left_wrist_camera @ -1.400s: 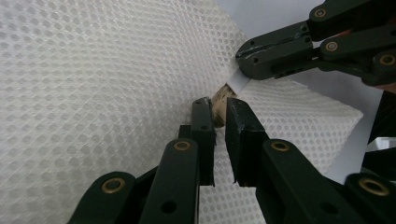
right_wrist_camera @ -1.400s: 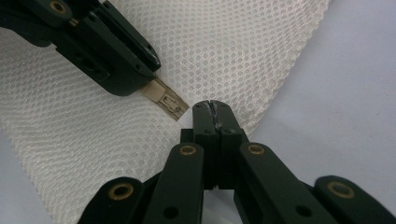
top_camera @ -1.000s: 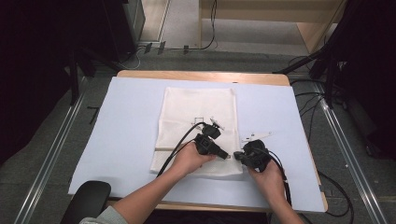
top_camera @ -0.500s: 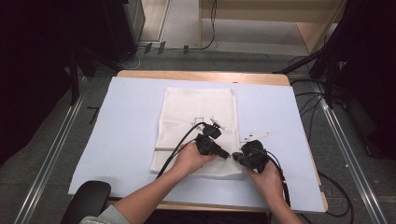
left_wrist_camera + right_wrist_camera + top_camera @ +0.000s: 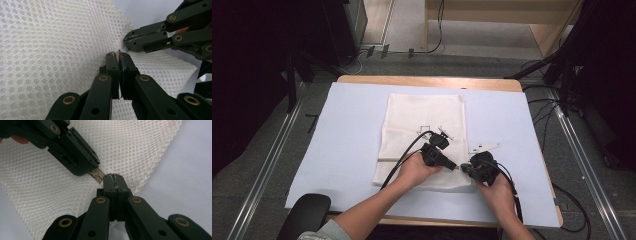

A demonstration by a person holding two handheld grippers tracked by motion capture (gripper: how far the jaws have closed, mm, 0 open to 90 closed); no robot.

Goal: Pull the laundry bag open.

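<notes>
Mesh bag unmoved since earlier, left claw and right claw both still clamped on its edge

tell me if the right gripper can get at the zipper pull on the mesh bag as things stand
Probably not yet. The left gripper is shut on the zipper pull, covering most of it; the right gripper, shut on the mesh bag edge right beside it, would have to let go first.

Lab-like workspace (floor rails, trailing cables, covered table)
</notes>
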